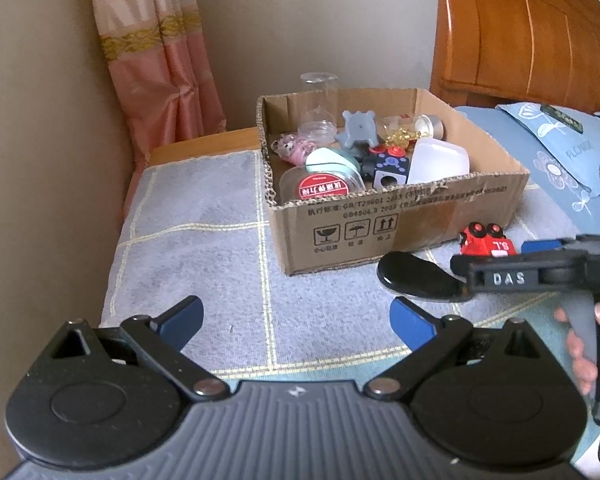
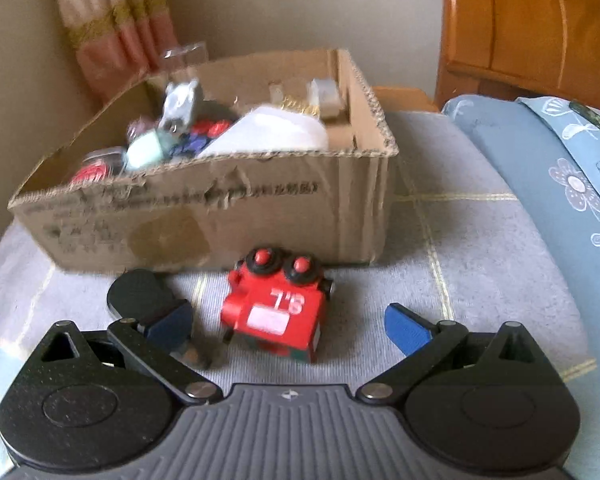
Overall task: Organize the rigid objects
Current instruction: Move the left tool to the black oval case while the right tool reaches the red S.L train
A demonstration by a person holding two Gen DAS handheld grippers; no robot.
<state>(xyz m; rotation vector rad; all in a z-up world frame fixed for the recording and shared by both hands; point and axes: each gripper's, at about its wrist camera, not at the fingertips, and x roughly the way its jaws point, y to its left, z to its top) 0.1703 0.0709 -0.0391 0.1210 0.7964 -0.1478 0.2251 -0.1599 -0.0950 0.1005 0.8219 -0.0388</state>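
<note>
With both claws wide open and empty, the right claw [image 2: 290, 326] should straddle the red toy train [image 2: 278, 312] squarely, near the bed's [image 2: 480, 248] front edge, before closing and lifting it into the cardboard box [image 2: 228, 216].

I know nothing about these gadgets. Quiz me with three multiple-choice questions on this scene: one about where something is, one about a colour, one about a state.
1. Where is the toy train?
A. inside the cardboard box
B. on the grey blanket in front of the box
C. on the blue pillow

2. What is the main colour of the toy train?
A. red
B. yellow
C. green

3. How does the right tool stand?
A. shut on the train
B. open, a finger on each side of the train
C. shut on the black oval object

Answers:
1 B: the train lies on the grey blanket, outside the cardboard box.
2 A: its body is red with black wheels.
3 B: the blue fingers are spread apart and neither visibly touches the train; the black oval object lies loose by the other finger.
</note>
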